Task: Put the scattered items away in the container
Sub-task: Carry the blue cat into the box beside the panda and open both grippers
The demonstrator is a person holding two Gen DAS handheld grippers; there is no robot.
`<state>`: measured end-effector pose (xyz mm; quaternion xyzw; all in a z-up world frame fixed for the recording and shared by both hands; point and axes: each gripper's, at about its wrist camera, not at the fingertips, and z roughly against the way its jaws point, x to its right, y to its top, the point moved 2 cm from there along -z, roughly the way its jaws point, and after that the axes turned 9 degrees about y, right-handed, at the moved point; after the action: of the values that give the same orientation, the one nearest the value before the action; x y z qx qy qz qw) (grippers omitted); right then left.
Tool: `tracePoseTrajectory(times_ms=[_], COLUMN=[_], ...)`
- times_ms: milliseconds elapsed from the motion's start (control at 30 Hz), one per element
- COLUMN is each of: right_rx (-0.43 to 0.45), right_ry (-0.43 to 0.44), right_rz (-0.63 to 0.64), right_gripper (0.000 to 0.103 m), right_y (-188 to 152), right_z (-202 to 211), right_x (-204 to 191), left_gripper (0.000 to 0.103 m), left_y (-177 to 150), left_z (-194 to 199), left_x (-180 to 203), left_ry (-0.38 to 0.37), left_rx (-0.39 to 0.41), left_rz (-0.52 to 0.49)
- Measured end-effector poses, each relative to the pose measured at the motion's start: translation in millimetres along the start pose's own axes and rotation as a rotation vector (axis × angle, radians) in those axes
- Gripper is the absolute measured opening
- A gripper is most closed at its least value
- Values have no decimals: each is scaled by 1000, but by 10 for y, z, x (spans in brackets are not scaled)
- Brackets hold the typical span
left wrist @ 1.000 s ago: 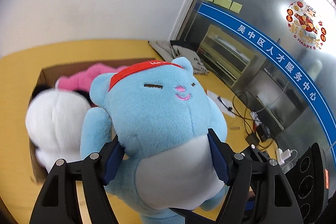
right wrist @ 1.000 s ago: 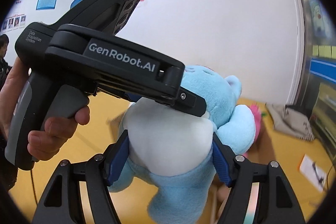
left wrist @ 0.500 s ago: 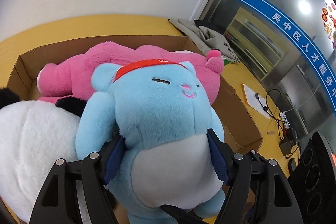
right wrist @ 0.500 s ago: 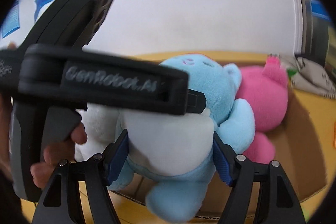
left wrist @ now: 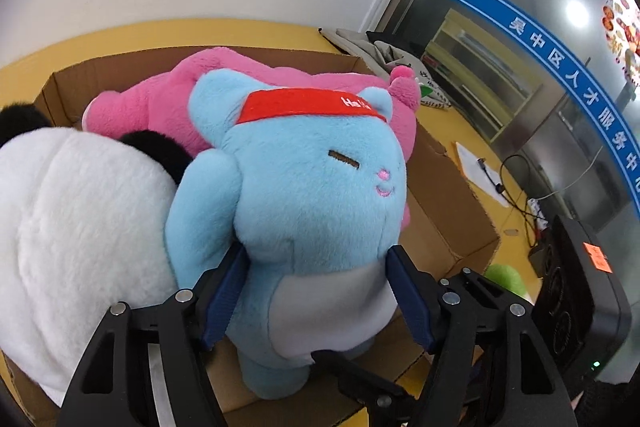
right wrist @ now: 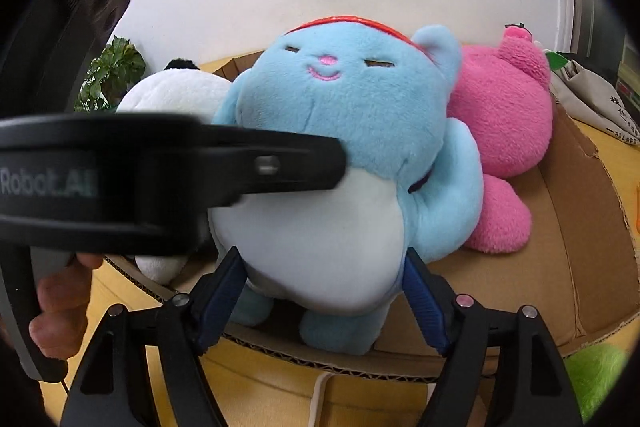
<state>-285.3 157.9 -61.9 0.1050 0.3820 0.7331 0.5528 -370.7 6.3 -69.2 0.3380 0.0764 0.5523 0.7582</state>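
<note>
A blue plush toy (left wrist: 316, 195) with a red headband stands inside the cardboard box (left wrist: 452, 215), feet on the box floor. My left gripper (left wrist: 316, 291) is shut on its white belly from both sides. My right gripper (right wrist: 324, 287) is shut on the same blue plush toy (right wrist: 344, 131) from the opposite side. A pink plush (left wrist: 256, 87) and a white and black plush (left wrist: 76, 211) lie in the box beside it. In the right wrist view the left gripper's body crosses in front of the toy.
The box sits on a yellow table (left wrist: 120, 35). A green plush (right wrist: 596, 375) lies outside the box near its front edge. Grey cloth bags (left wrist: 396, 55), papers and cables (left wrist: 516, 183) lie to the right. A black device (left wrist: 584, 291) stands at far right.
Both grippers have carried the blue plush down from above the box into it. It now stands between the white plush and the pink plush.
</note>
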Motion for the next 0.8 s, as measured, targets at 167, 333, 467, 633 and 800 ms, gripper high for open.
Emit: tracePoseTrajectory(times_ms=[167, 333, 467, 633, 800], right_rx=[-8, -1, 59, 146, 192], right_ry=[23, 34, -16, -68, -145], right_rz=[40, 53, 65, 59, 82], right_gripper=[79, 84, 88, 103, 103], right_y=[-158, -223, -196, -257, -479], right_z=[133, 305, 615, 1176, 1546], right_x=[-19, 12, -47, 57, -203], left_gripper=[72, 75, 97, 103, 103], left_y=[-221, -278, -256, -378, -619], left_z=[153, 276, 628, 1206, 1502], left_x=[61, 173, 234, 379, 607], left_ry=[-30, 21, 94, 165, 207], left_rx=[2, 3, 84, 215, 258], left_rz=[35, 46, 75, 98, 86])
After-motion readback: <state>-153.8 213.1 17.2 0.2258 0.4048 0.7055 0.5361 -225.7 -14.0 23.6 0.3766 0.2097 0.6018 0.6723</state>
